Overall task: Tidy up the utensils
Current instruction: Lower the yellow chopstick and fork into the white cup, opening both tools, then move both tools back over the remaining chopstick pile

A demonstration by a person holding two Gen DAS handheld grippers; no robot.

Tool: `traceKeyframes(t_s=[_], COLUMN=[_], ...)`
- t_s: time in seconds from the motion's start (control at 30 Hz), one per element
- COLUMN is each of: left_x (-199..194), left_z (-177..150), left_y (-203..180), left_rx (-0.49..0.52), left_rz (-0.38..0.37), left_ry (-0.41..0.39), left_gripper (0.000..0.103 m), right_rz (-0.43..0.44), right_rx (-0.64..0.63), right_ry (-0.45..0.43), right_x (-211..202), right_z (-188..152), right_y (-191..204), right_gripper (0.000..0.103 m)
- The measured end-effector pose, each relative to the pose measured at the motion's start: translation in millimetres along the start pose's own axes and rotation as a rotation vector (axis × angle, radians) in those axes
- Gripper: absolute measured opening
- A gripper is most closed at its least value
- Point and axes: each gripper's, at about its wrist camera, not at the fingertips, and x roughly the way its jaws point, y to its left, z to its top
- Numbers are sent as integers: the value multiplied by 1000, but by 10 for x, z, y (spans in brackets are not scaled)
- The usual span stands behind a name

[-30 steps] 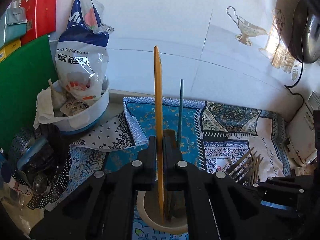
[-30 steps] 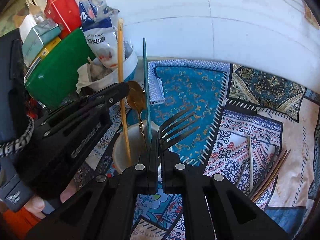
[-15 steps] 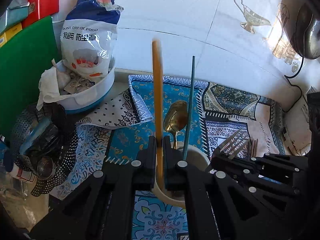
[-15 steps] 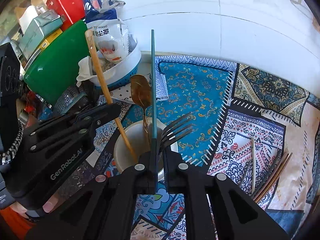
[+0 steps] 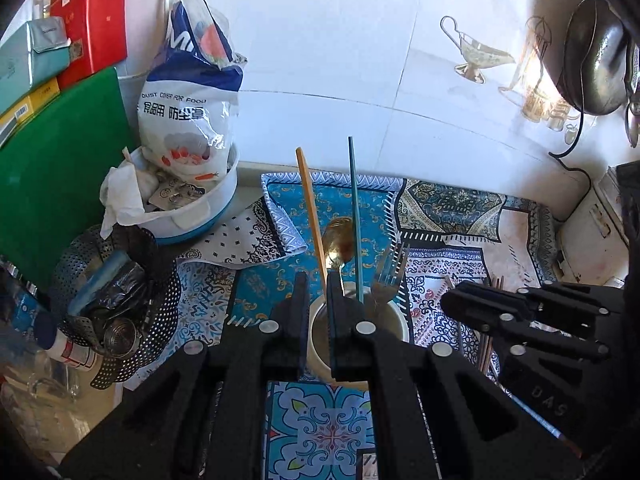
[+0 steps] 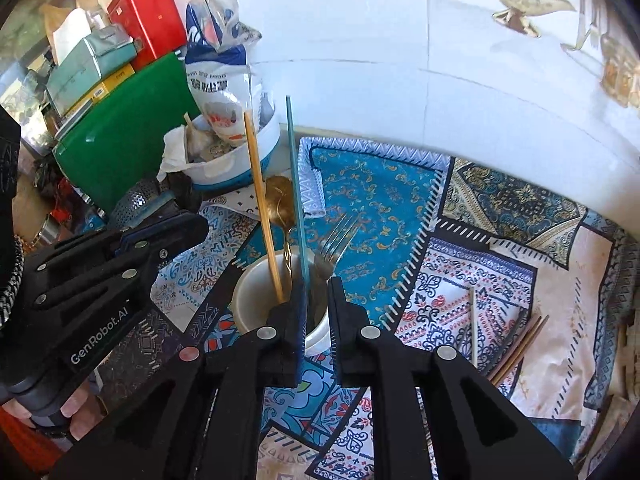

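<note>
Since a second ago the wooden chopstick point(image 5: 311, 216) has left the left gripper point(image 5: 317, 282) and now leans loose in the white cup point(image 6: 256, 280), and the fork point(image 6: 334, 240) has left the right gripper point(image 6: 317, 284) and stands in the cup too. Both grippers have drawn back and up from the cup.

In the left wrist view the left jaws stand a narrow gap apart with nothing clamped; the chopstick only passes behind that gap. The right jaws are opening, and nothing sits between them; the blue chopstick point(image 6: 296, 184) runs close along the inner face of the left finger, and it is hard to tell whether it touches.

The cup stands on the patterned cloth point(image 6: 384, 200), holding the wooden chopstick, the blue chopstick, a gold spoon point(image 6: 280, 200) and the fork, all upright or leaning. The cup's near rim and the lower ends of everything inside are hidden behind the gripper fingers in both views.

More chopsticks point(image 6: 516, 346) lie flat on the cloth to the right, well apart from the cup; in the left wrist view the right gripper covers most of them. A person's fingertips point(image 6: 78, 404) show under the left gripper at the frame's lower left, mostly cut off.
</note>
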Motion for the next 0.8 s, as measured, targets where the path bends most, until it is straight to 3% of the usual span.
traceKeyframes(t_s=[0.37, 0.6, 0.8], left_x=[-133, -114, 28], left_z=[22, 9, -58], left_y=[-291, -730, -1153], left_rx=[36, 86, 142], left_rz=[-45, -125, -182], left_ry=[-4, 11, 47], left_gripper=[10, 21, 24], right_rz=[-93, -171, -220], right_rx=[35, 100, 174], right_ry=[-93, -101, -84], right_x=[-493, -703, -811], right_z=[-144, -358, -571], right_y=[-260, -626, -1008], right_gripper=[19, 24, 24])
